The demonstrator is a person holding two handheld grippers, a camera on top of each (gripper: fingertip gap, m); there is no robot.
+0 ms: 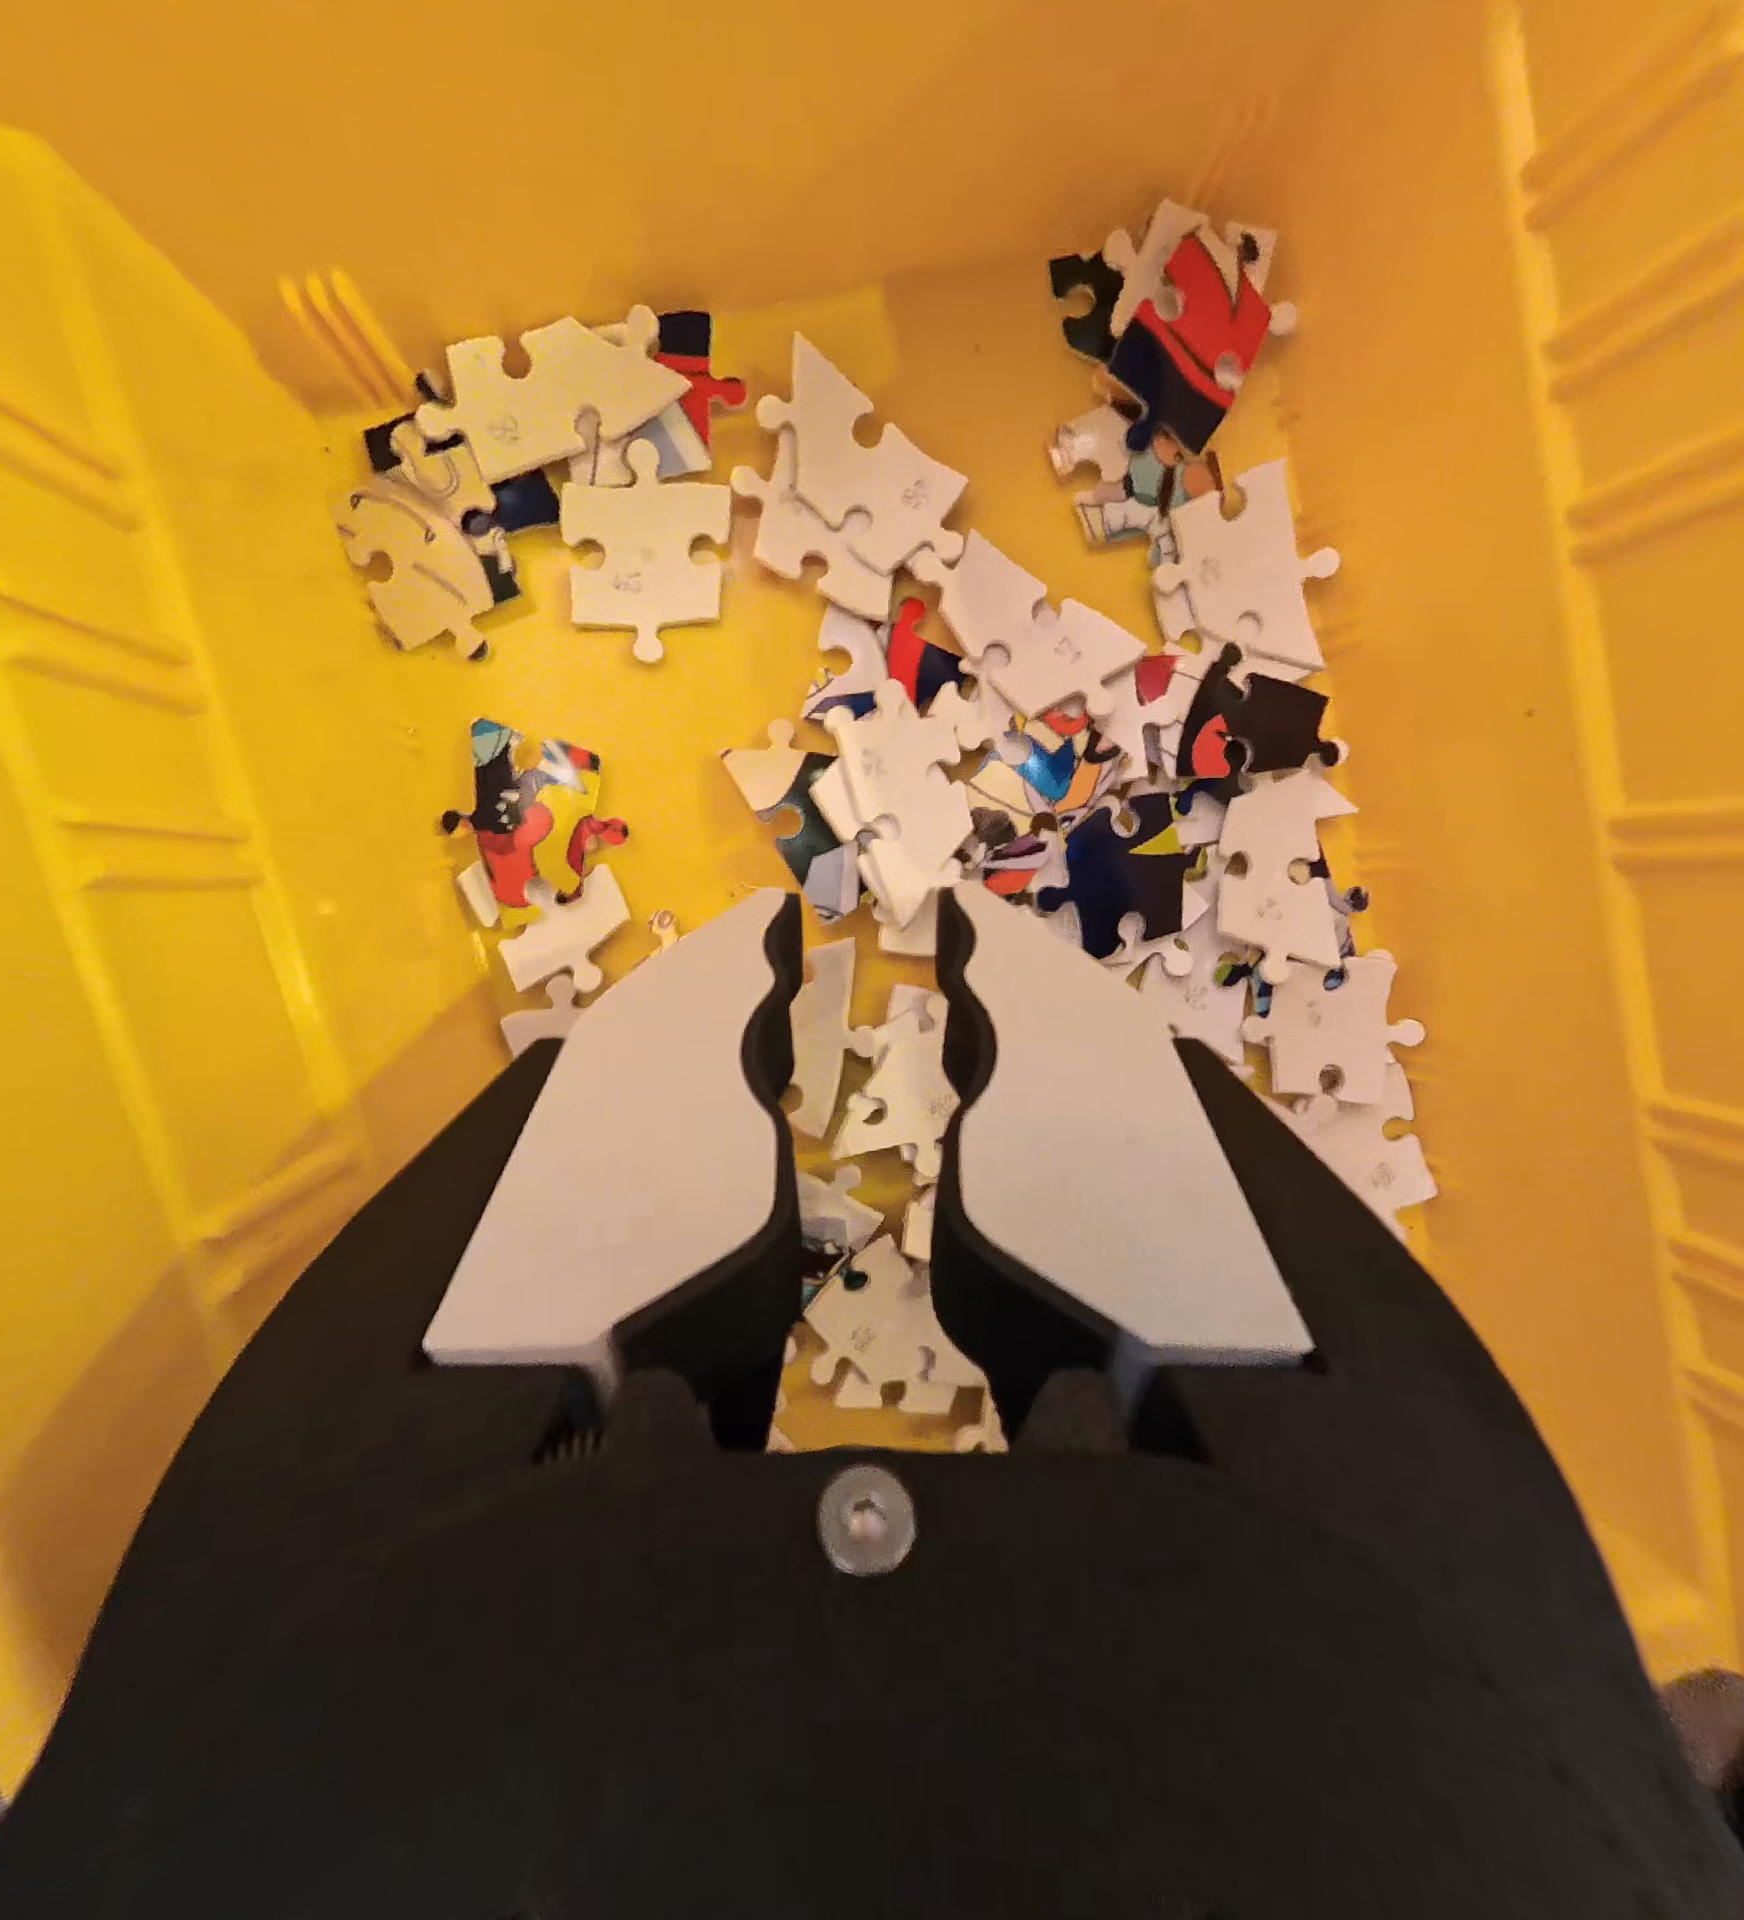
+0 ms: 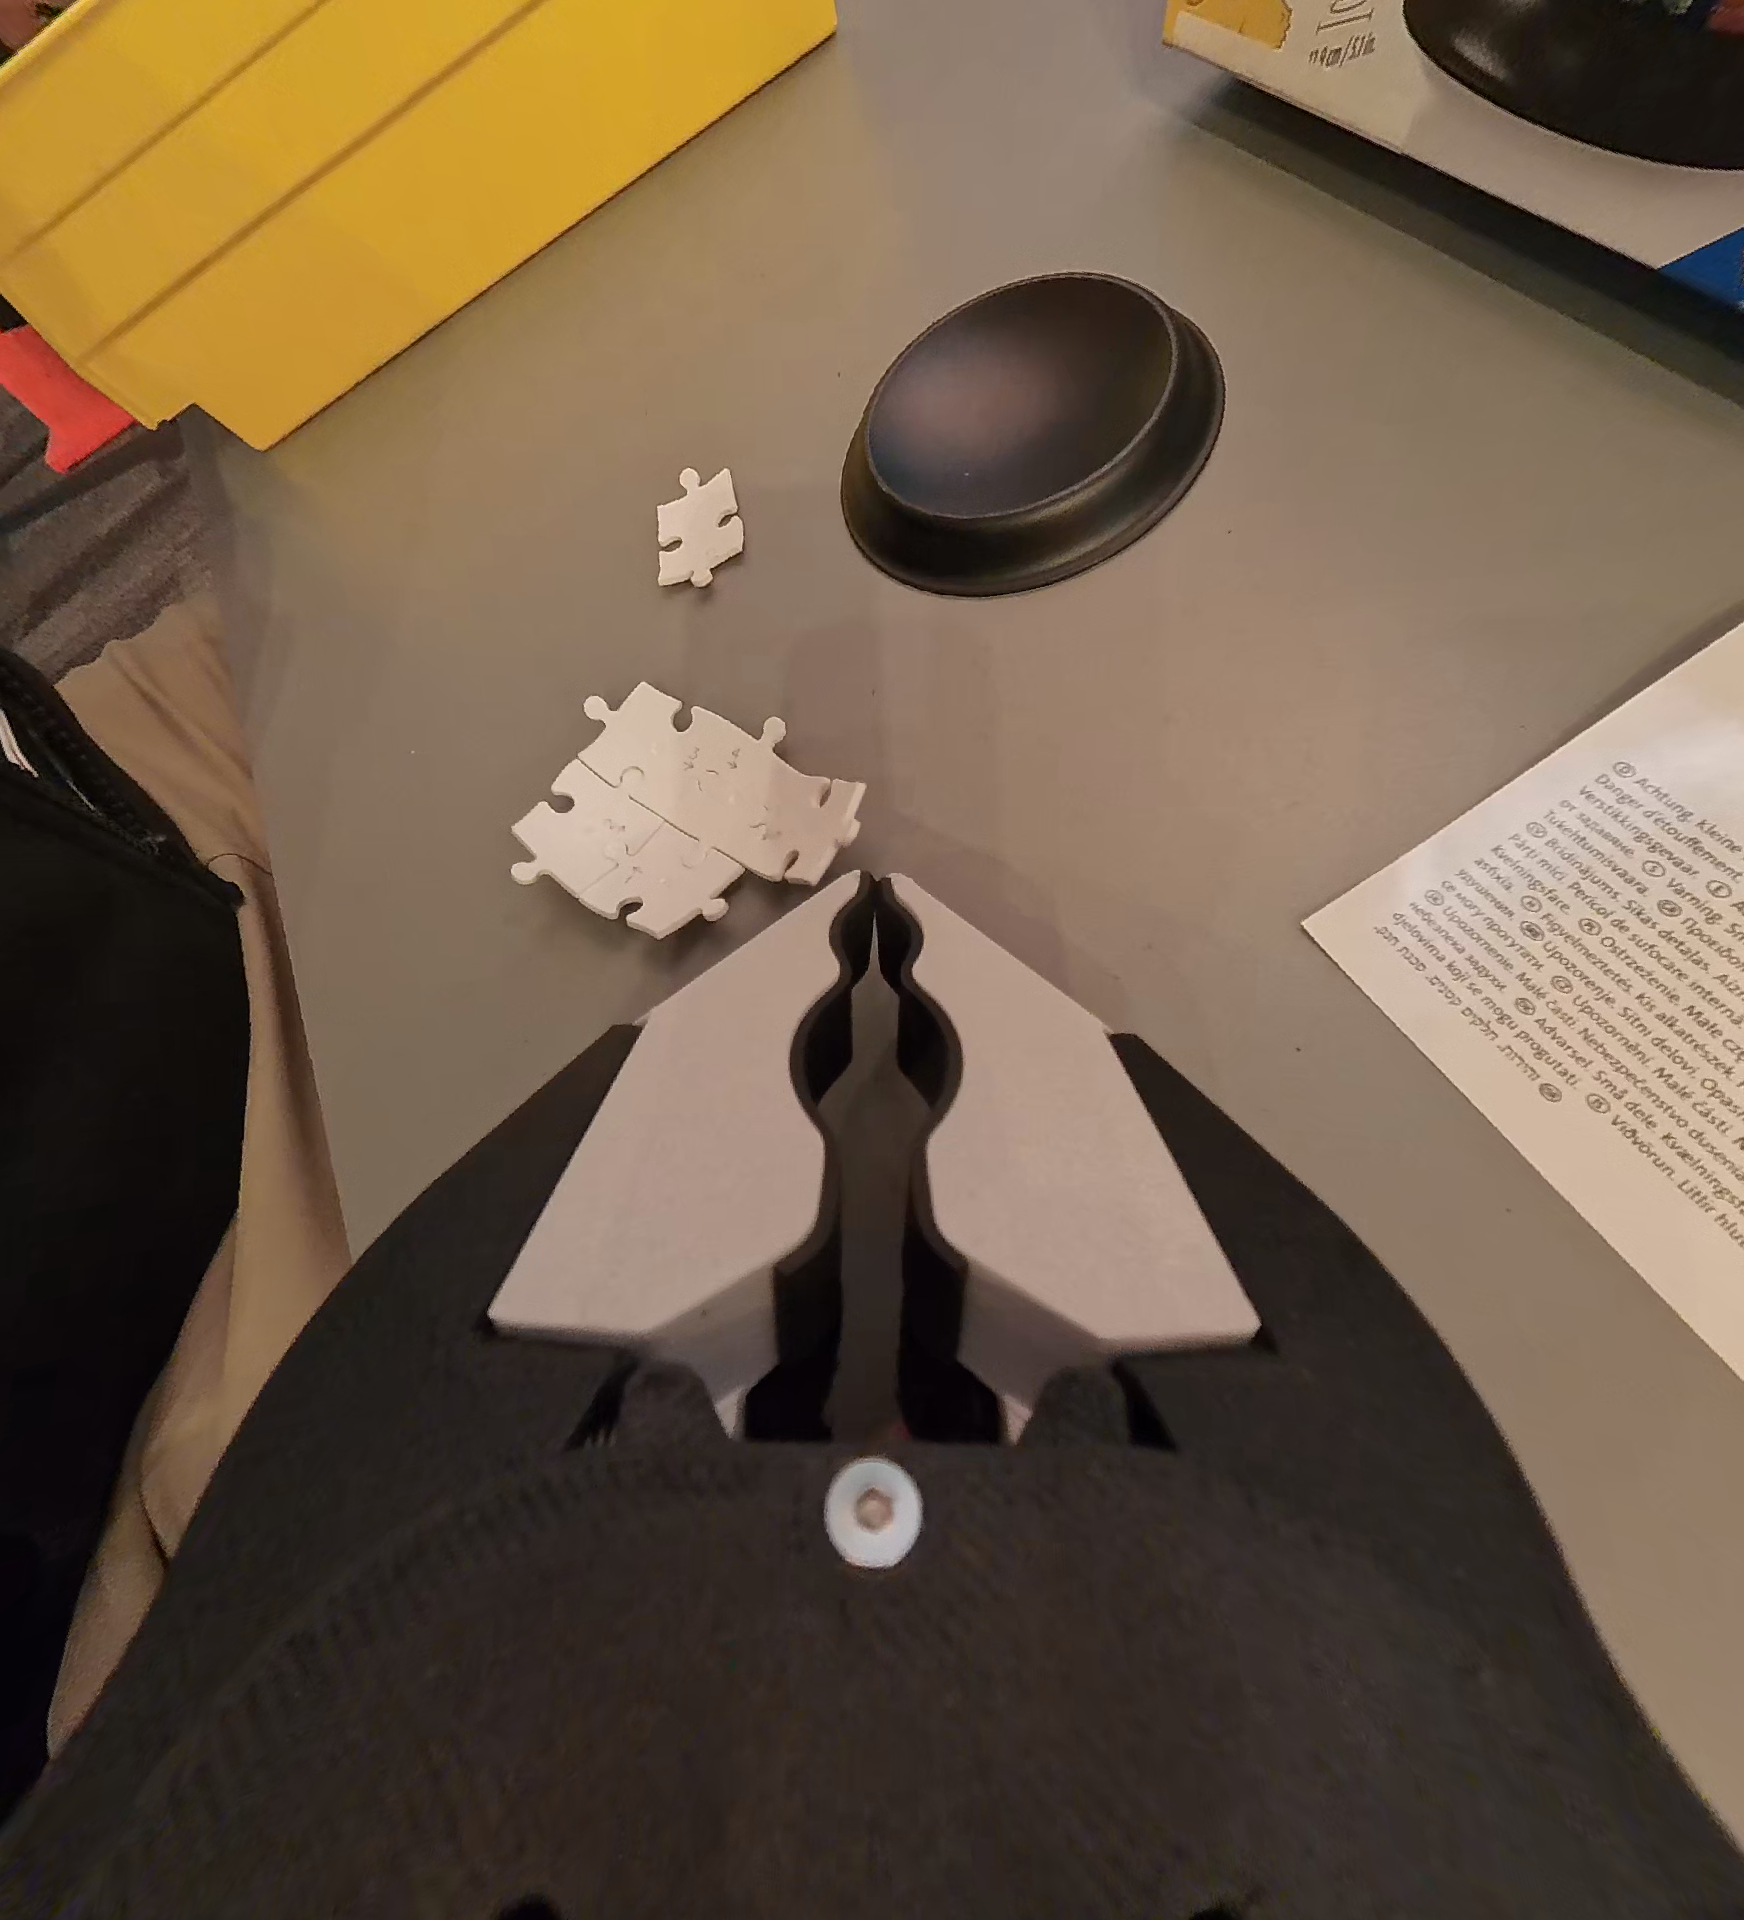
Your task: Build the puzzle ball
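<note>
In the left wrist view my left gripper [image 1: 870, 909] is open and empty, reaching down into a yellow bin [image 1: 172, 727]. Several loose puzzle pieces [image 1: 1044, 665] lie on the bin floor, some white side up, some showing colour; the pile sits mostly right of the fingertips. In the right wrist view my right gripper [image 2: 876, 885] is shut and empty above the grey table [image 2: 1107, 790]. A joined patch of white puzzle pieces [image 2: 676, 810] lies just left of its tips. A single white piece [image 2: 699, 527] lies farther off, beside the black round stand [image 2: 1034, 436].
The yellow bin [image 2: 348, 177] stands at the table's far left. The puzzle box [image 2: 1574, 156] is at the far right, and a printed paper sheet [image 2: 1626, 966] lies on the right. A dark garment [image 2: 37, 1039] and beige cloth hang at the left edge. One gripper's finger ends stand about 40 cm off the other's. My left tips are about 25 cm from the single white piece [image 2: 699, 527], my right tips only 12 cm.
</note>
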